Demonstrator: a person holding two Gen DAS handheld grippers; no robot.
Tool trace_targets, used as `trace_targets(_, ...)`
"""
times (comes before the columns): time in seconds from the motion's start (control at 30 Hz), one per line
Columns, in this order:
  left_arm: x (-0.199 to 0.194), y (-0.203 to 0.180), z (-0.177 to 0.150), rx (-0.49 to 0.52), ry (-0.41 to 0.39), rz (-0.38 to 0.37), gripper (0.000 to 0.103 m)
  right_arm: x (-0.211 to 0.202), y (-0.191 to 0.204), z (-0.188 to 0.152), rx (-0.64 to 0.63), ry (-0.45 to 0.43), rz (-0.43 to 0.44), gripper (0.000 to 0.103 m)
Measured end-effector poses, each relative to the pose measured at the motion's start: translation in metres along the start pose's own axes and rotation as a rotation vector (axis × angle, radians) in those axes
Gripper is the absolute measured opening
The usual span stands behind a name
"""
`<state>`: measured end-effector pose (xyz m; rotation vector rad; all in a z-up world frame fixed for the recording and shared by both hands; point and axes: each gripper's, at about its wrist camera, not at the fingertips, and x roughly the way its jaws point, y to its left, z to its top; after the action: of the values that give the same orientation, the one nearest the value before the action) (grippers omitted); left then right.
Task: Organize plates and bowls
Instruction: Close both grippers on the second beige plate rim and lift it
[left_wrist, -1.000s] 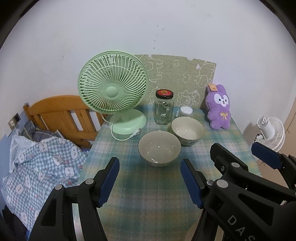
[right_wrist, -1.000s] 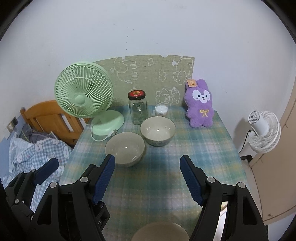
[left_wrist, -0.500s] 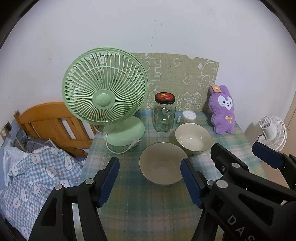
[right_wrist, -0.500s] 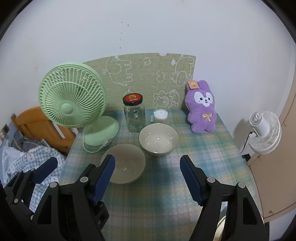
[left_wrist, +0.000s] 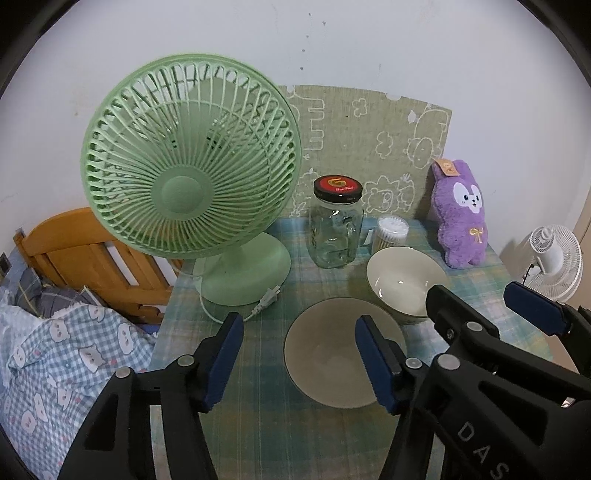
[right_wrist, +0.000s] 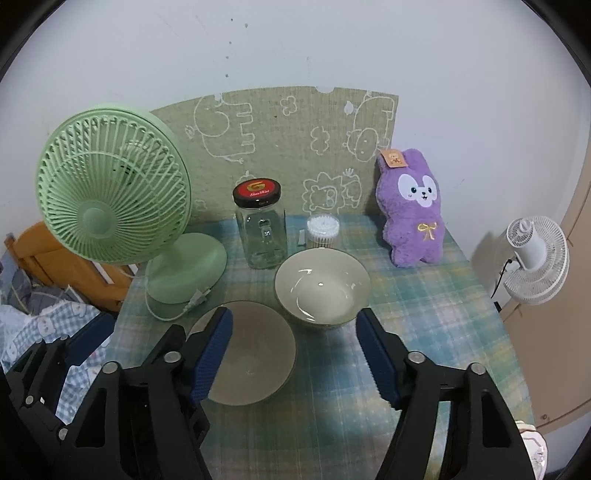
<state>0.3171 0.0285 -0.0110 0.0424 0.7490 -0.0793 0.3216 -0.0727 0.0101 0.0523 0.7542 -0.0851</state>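
Bowls closer than second ago: near bowl (left_wrist: 341, 350) now under left gripper (left_wrist: 299, 363), far bowl (right_wrist: 322, 286) ahead of right gripper (right_wrist: 293, 354); both spread wide, empty. Grasp imminent.

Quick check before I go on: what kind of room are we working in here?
Likely a bedroom at home: a wooden bed frame with checked bedding sits beside the small cloth-covered table, which holds a plush rabbit and green desk fan.

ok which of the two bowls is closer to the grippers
The front bowl, nearer the green fan's side; the left gripper frames it. The other bowl sits farther back, by the jar.
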Motion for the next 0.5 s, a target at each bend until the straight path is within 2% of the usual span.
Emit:
trace_targets(0.13,0.015,0.001,0.001,-0.004,0.006,-0.01,0.06,0.015,0.001,0.0,0.006,0.001,-0.007,0.07)
trace_targets(0.37,0.04,0.002,-0.005,-0.006,0.029,-0.019,0.046,0.042,0.001,-0.007,0.02,0.025,-0.017,0.065)
trace_targets(0.5,0.053,0.004,-0.01,-0.01,0.047,-0.024,0.045,0.056,0.002,-0.011,0.027,0.043,-0.017,0.062)
